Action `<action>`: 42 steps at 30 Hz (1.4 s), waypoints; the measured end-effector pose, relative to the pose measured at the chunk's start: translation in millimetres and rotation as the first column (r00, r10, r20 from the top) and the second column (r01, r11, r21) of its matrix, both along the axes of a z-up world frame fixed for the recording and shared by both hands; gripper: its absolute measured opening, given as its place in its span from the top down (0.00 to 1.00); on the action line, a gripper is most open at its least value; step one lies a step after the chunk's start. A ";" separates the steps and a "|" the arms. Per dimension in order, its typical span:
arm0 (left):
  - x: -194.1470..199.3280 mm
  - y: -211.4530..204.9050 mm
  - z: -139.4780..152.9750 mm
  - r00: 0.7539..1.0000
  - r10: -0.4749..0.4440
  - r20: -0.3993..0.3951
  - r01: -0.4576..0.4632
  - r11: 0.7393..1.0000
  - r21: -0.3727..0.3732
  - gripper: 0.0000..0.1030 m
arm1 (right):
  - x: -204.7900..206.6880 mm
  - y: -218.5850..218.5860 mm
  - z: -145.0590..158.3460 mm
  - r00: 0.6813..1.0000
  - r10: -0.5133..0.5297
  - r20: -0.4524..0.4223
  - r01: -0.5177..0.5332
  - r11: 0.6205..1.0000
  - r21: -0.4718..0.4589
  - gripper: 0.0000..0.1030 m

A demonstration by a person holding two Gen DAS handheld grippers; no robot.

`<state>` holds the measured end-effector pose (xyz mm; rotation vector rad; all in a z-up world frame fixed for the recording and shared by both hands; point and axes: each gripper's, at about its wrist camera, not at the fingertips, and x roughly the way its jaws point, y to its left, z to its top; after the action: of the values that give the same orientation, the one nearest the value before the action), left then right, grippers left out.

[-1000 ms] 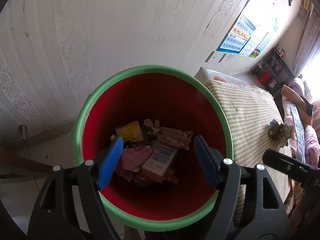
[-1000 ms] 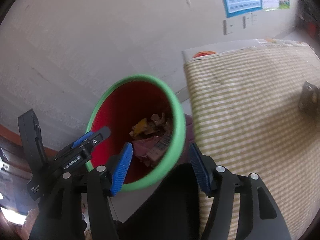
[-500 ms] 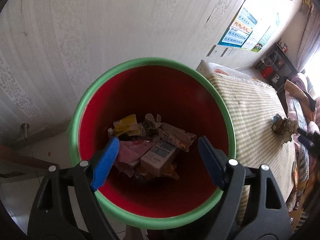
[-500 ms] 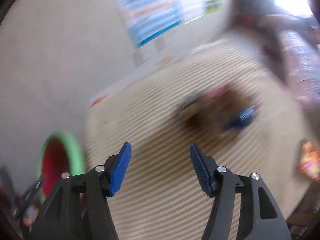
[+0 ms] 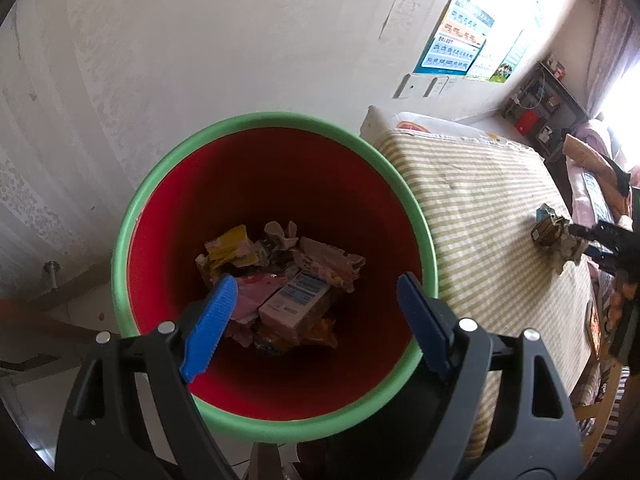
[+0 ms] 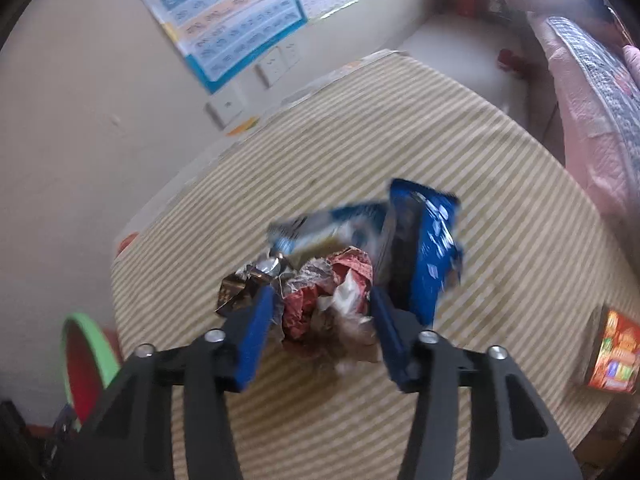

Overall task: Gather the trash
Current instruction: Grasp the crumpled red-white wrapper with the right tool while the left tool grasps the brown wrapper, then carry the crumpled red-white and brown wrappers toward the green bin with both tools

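one bin (image 5: pixel 276 420), two claws, one wrapper heap (image 6: pixel 332 280).

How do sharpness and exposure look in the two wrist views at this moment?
Left wrist: sharp on the bin and its trash, window corner blown out at upper right, fisheye bending the wall. Right wrist: motion smear on the blue wrapper and striped tablecloth; glare at top right.
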<state>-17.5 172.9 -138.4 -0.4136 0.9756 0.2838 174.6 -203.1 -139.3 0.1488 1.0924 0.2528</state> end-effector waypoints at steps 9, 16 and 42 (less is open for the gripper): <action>30.8 -43.8 9.6 0.994 -0.103 0.024 0.104 0.994 -0.015 0.22 | -102.9 -19.7 8.1 0.998 0.065 0.000 -0.064 0.992 0.112 0.64; 79.3 -122.8 19.7 0.949 -0.303 0.087 0.306 0.951 -0.028 0.22 | -147.0 -43.7 -5.0 0.999 -0.021 -0.029 0.026 0.983 0.184 0.64; 147.6 -227.1 -10.9 0.876 -0.481 0.035 0.480 0.862 -0.162 0.75 | -176.1 -74.7 -17.5 0.996 -0.078 -0.031 0.084 0.949 0.303 0.63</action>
<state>130.1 -54.3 -149.3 -0.3058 1.0791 -0.2536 -1.5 -277.8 -156.8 0.4714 1.0585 0.3459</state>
